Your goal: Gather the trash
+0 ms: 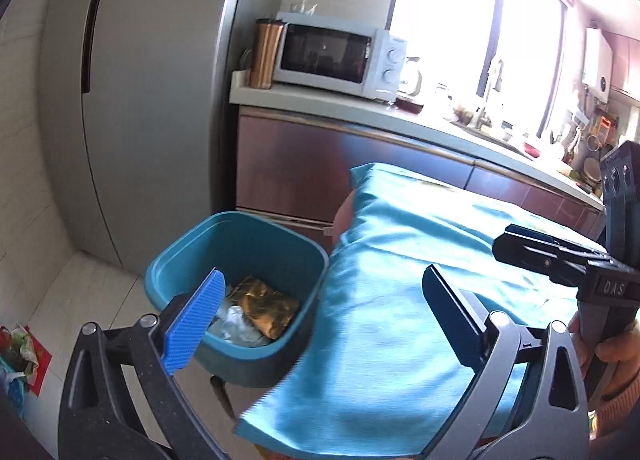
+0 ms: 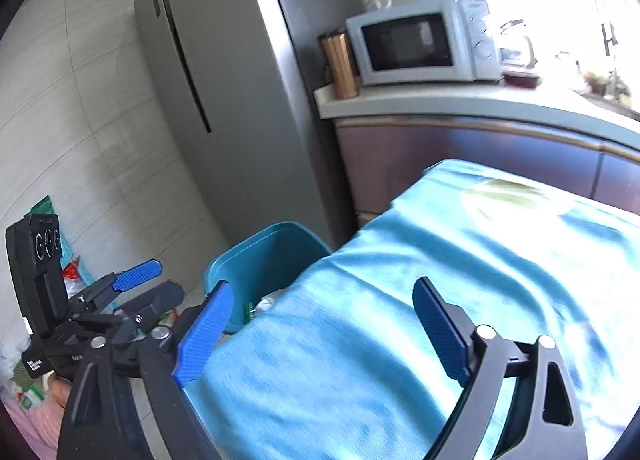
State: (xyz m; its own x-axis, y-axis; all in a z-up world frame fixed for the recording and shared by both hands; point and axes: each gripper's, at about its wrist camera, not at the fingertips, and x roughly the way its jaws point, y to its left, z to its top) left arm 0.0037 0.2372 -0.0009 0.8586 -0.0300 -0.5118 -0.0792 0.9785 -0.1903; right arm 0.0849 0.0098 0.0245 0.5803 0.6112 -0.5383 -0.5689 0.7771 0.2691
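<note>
A teal trash bin stands on the floor at the end of a table covered with a blue cloth. Inside the bin lie a brown-gold wrapper and crumpled clear plastic. My left gripper is open and empty, its left pad over the bin and its right pad over the cloth. My right gripper is also open and empty above the cloth, with the bin beyond its left pad. In the right wrist view the left gripper shows at the left, jaws apart.
A grey fridge rises behind the bin. A microwave sits on the counter above brown cabinets. Colourful bags lie on the tiled floor at the left. A hand holds the right gripper's handle.
</note>
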